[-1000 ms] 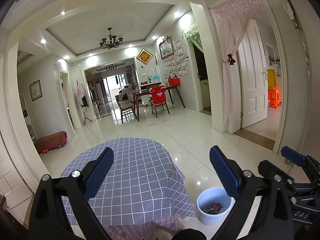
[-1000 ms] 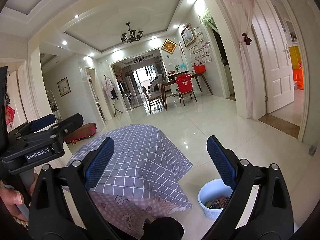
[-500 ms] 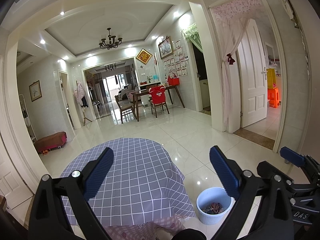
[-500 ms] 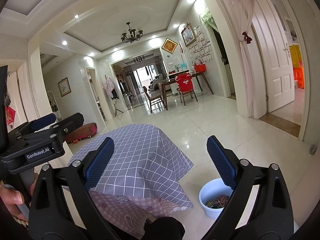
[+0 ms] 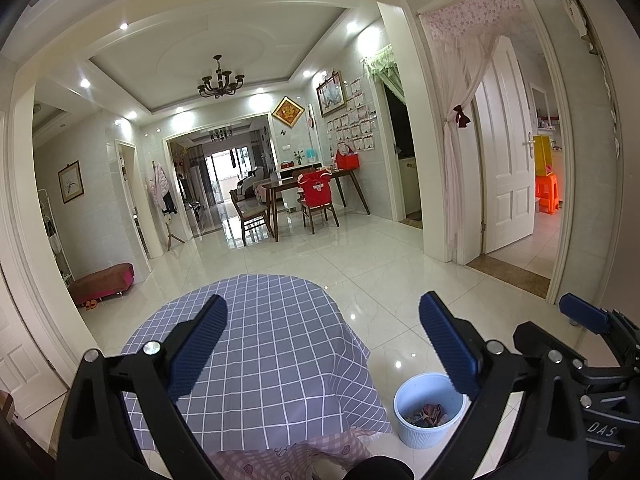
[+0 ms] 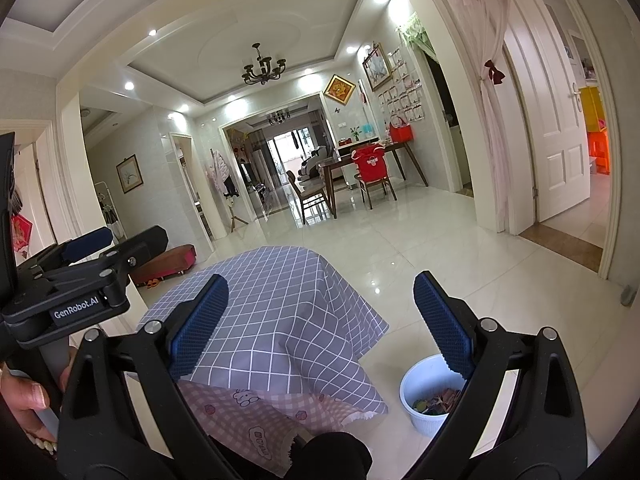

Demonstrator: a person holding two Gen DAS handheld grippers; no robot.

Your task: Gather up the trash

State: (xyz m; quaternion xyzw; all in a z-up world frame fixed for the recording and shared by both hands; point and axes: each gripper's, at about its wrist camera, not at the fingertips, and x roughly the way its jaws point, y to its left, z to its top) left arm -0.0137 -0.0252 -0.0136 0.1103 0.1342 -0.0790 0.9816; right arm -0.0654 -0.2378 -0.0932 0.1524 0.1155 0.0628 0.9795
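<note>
A white ribbed waste bin (image 5: 428,412) stands on the floor right of the table, with colourful scraps of trash (image 5: 426,420) inside. It also shows in the right wrist view (image 6: 428,396). My left gripper (image 5: 324,348) is open and empty, held above the table with the grey checked cloth (image 5: 260,344). My right gripper (image 6: 320,324) is open and empty, above the same table (image 6: 280,304). The left gripper's body (image 6: 72,280) shows at the left of the right wrist view. No trash shows on the cloth.
A pink patterned undercloth (image 6: 248,412) hangs below the checked one. White tiled floor (image 5: 400,272) spreads ahead. A dining table with chairs (image 5: 312,196) stands far back. A low red bench (image 5: 104,280) sits at the left wall. An open white door (image 5: 508,152) is at the right.
</note>
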